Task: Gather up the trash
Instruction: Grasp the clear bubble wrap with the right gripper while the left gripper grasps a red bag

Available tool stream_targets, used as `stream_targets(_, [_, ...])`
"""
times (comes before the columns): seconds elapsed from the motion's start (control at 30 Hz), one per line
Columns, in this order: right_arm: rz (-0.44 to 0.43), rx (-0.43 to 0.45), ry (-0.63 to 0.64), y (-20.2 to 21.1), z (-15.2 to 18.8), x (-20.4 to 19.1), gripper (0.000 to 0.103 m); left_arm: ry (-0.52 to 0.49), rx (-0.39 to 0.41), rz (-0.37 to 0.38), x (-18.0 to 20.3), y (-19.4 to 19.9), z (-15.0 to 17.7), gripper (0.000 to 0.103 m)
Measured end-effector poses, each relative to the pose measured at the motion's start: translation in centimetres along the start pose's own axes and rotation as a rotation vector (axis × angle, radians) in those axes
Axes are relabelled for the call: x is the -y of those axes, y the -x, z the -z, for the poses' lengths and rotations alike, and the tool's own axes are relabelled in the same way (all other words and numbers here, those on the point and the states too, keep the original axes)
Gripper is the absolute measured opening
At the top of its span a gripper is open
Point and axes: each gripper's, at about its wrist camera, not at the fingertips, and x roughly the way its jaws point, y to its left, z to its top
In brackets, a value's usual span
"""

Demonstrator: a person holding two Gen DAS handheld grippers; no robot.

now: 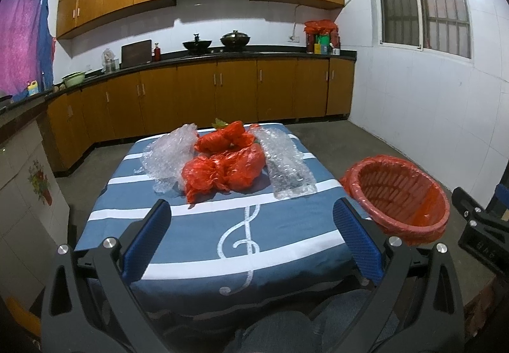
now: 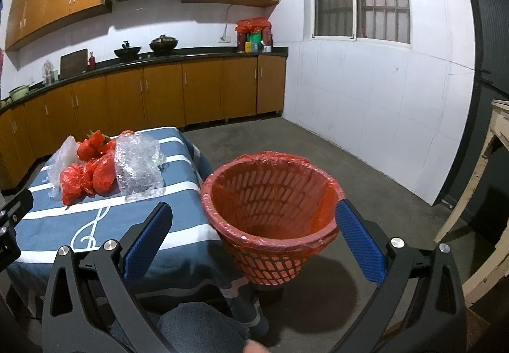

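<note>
Crumpled red plastic bags (image 1: 224,170) (image 2: 87,174) lie piled on the blue striped tablecloth (image 1: 203,241) (image 2: 178,168), flanked by clear bubble wrap on the left (image 1: 165,158) and on the right (image 1: 288,166) (image 2: 138,166). A red mesh waste basket (image 1: 400,194) (image 2: 270,209) lined with a red bag stands just right of the table, nothing visible inside. My left gripper (image 1: 251,224) hangs open over the near table edge, short of the pile. My right gripper (image 2: 254,227) is open, its fingers framing the basket from the near side without touching it.
A person's knees in jeans (image 1: 276,334) show under both grippers. Wooden kitchen cabinets (image 1: 197,92) and a counter with woks run along the far wall. Bare concrete floor (image 2: 366,174) spreads right of the basket. A pale wooden frame (image 2: 483,181) stands at the far right.
</note>
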Motion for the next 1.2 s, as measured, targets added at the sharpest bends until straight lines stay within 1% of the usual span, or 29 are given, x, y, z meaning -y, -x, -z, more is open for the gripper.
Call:
stream_targets(0.1, [-0.049, -0.032, 0.004, -1.3, -0.8, -0.8, 0.101, 0.017, -0.013, -0.028, -1.0, -0.6, 0.1, 0.099])
stream_targets(0.2, [-0.086, -0.033, 0.009, -2.2, -1.6, -1.7, 0.101, 0.048, -0.034, -0.063, -2.8, -1.5, 0.0, 0.099])
stream_targets(0.3, [-0.126, -0.044, 0.013, -3.8, -2.6, -3.2, 0.101, 0.079, -0.054, -0.108, -5.0, -2.9, -0.2, 0.099])
stream_targets(0.43, [-0.182, -0.069, 0.029, -6.6, -3.9, -6.1, 0.101, 0.13, -0.07, -0.164, -7.8, -4.8, -0.4, 0.099])
stream_targets(0.5, [-0.205, -0.087, 0.045, -8.2, -4.3, -7.5, 0.097, 0.145, -0.084, -0.18, -9.1, -5.9, -0.5, 0.099])
stream_targets(0.63, [-0.262, -0.135, 0.079, -11.6, -4.8, -11.1, 0.086, 0.166, -0.105, -0.201, -11.2, -8.0, -0.8, 0.099])
stream_targets(0.77, [-0.329, -0.205, 0.089, -15.7, -4.8, -14.4, 0.075, 0.166, -0.109, -0.223, -12.5, -10.2, -1.4, 0.099])
stream_targets(0.83, [-0.35, -0.235, 0.092, -17.4, -4.6, -15.6, 0.073, 0.161, -0.107, -0.233, -13.0, -11.3, -1.6, 0.099])
stream_targets(0.93, [-0.352, -0.259, 0.121, -19.4, -4.2, -17.4, 0.073, 0.164, -0.109, -0.236, -13.9, -13.0, -1.9, 0.098])
stream_targets(1.0, [-0.351, -0.266, 0.142, -20.5, -4.0, -18.4, 0.073, 0.172, -0.113, -0.23, -14.3, -13.9, -2.1, 0.096])
stream_targets(1.2, [-0.335, -0.296, 0.188, -22.9, -3.2, -20.0, 0.073, 0.193, -0.132, -0.207, -15.1, -16.1, -2.1, 0.091])
